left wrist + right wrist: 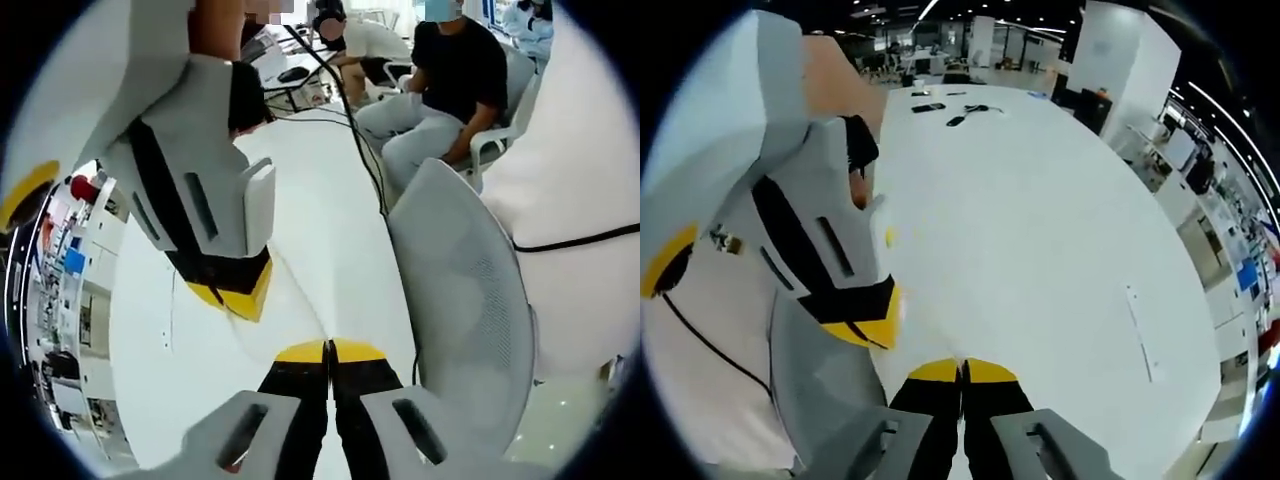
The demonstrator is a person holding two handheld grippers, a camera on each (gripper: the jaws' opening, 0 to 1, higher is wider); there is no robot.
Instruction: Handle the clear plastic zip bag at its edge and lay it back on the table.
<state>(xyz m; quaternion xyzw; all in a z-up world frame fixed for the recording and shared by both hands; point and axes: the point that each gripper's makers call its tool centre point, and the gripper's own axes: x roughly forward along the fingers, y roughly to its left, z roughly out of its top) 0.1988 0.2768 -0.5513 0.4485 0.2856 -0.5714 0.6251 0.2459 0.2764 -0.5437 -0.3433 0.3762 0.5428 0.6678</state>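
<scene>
Both grippers are up over the white tabletop (1040,200), tips close together, w/ the clear plastic zip bag (300,300) stretched between them. In the left gripper view, the left gripper (328,350) has its yellow tips pressed together, pinching the bag's edge; the right gripper (235,295) comes in from upper left, tips closed on the same film just beside it. In the right gripper view, the right gripper (962,370) is likewise clamped on the bag edge, w/ the left gripper (868,322) alongside.

Bag is nearly see-through, so its full outline is hard to tell; it looks lifted, hanging off the tips above the tabletop's near part, not lying flat.

Progress, as I judge: edge grasp done, bag held. Left to do: lower it, lay flat on the tabletop, release both.
</scene>
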